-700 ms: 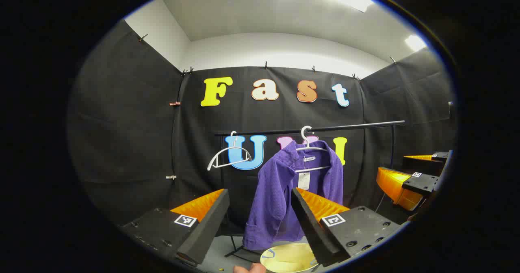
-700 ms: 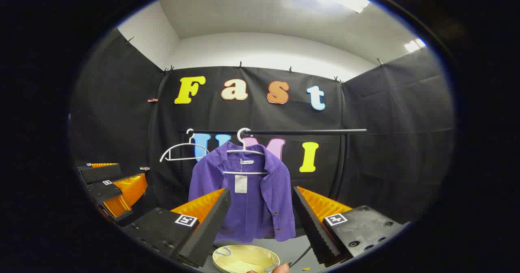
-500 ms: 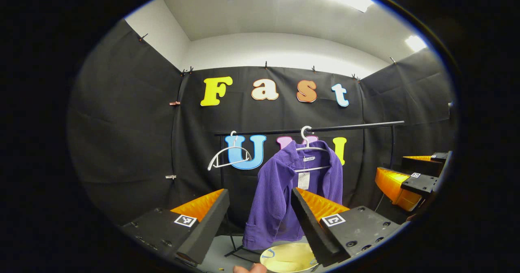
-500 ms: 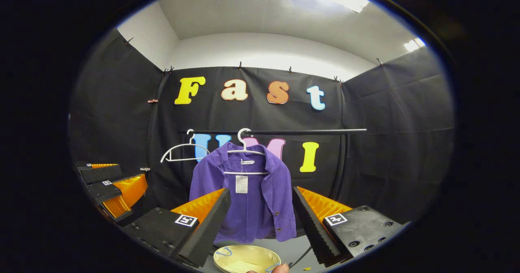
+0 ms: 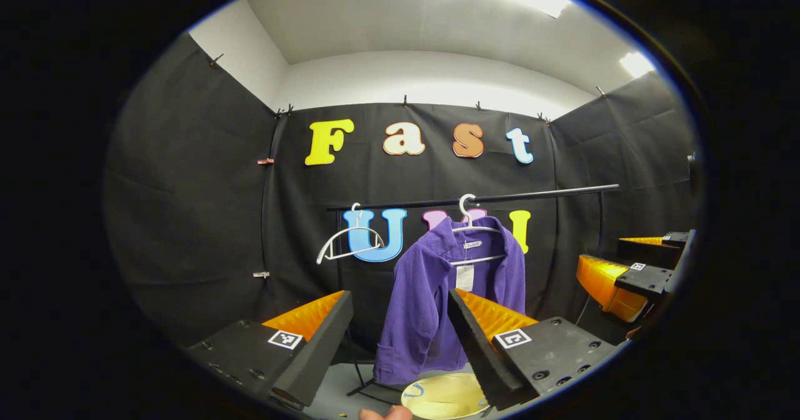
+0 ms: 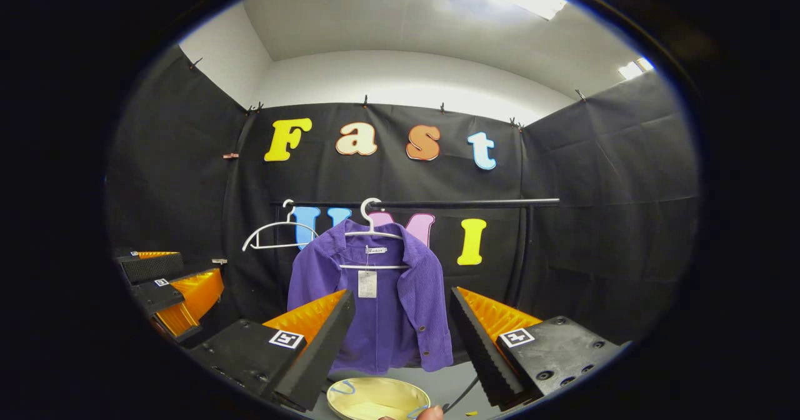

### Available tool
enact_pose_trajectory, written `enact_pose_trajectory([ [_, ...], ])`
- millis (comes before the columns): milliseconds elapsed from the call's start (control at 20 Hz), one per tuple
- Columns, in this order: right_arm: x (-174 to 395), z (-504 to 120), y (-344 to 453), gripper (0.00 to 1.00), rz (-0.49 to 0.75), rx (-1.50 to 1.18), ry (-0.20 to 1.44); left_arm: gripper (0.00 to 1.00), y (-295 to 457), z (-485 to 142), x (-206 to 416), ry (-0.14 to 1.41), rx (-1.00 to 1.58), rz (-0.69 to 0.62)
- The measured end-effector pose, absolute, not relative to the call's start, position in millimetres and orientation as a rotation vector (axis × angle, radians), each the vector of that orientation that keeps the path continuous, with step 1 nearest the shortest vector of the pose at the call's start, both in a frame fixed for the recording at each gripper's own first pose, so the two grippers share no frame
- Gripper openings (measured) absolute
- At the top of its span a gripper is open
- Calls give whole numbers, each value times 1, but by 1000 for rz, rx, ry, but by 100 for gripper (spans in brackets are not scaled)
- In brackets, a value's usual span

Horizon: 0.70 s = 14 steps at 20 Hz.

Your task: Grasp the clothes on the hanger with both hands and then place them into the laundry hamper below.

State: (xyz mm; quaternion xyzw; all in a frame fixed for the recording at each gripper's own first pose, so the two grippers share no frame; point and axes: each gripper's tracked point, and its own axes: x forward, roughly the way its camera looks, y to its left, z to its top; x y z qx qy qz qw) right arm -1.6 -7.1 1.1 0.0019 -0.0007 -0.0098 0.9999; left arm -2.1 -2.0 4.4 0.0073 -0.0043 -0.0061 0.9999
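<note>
A purple corduroy shirt point(image 5: 437, 301) point(image 6: 381, 307) hangs on a white hanger point(image 5: 472, 225) point(image 6: 373, 229) from a black rail point(image 5: 537, 194) point(image 6: 475, 203). Below it stands a pale yellow hamper point(image 5: 440, 396) point(image 6: 375, 398), cut off by the bottom edge. My left gripper point(image 5: 400, 320) is open, well short of the shirt, with nothing between its fingers. My right gripper point(image 6: 403, 317) is open too, facing the shirt from a distance. In the left gripper view the right gripper point(image 5: 625, 270) shows at the far right; in the right gripper view the left gripper point(image 6: 169, 282) shows at the far left.
An empty white hanger point(image 5: 347, 245) point(image 6: 275, 235) hangs on the rail to the left of the shirt. The rail's stand has a black upright point(image 6: 528, 257) at the right and feet point(image 5: 365, 385) on the grey floor. A fingertip point(image 5: 384, 412) shows at the bottom edge.
Both views have shifted only slightly; the shirt and rail sit a little higher and left in them. Both grippers stay open and the shirt still hangs.
</note>
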Motion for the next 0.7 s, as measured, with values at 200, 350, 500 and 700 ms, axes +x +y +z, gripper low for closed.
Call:
enact_pose_trajectory([
  [200,1,1,-8,97,-18,7,-1,96,-3,4,0,-6,17,-11],
  [350,4,1,-8,97,-20,14,-1,96,-6,1,4,-4,26,-19],
  [500,13,-2,-10,97,-20,18,3,96,-13,1,13,-3,29,-36],
  [700,41,0,-21,97,-19,24,-7,96,-27,3,36,-4,26,-45],
])
